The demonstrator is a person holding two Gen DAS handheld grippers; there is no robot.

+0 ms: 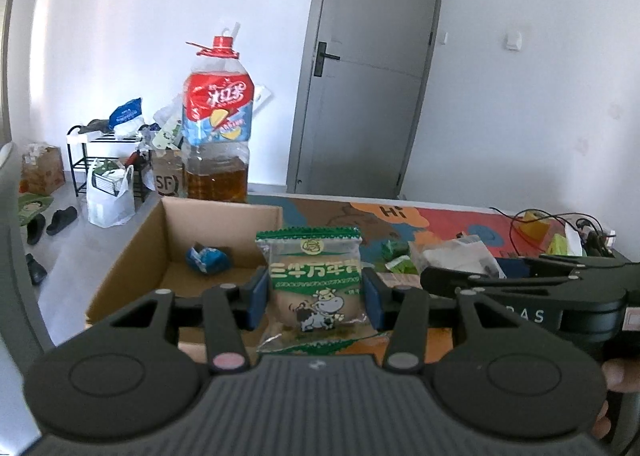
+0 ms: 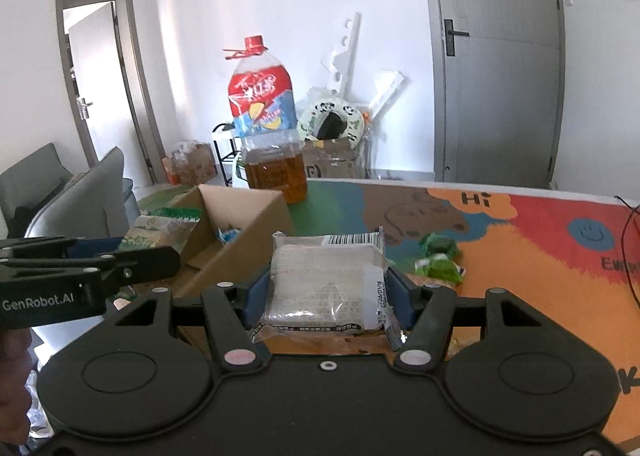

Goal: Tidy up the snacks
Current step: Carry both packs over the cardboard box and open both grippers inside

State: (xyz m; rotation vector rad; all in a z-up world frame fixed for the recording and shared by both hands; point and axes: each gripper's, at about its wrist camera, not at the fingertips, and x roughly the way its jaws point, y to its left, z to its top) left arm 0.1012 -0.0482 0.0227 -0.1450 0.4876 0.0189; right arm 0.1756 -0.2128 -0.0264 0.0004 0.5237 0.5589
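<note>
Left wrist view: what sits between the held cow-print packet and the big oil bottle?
The cardboard box: beyond the cow-print packet in the left gripper lie its open inside and a blue wrapper, then its far wall before the oil bottle.

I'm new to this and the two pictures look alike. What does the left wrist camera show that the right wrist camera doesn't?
Only the left view: the front of the green cow-print packet in the left tongs, a black shoe rack, sandals. Only the right view: the clear barcode packet seen close in the right tongs, an open doorway. Both: cardboard box, oil bottle, colourful mat, grey door.
</note>
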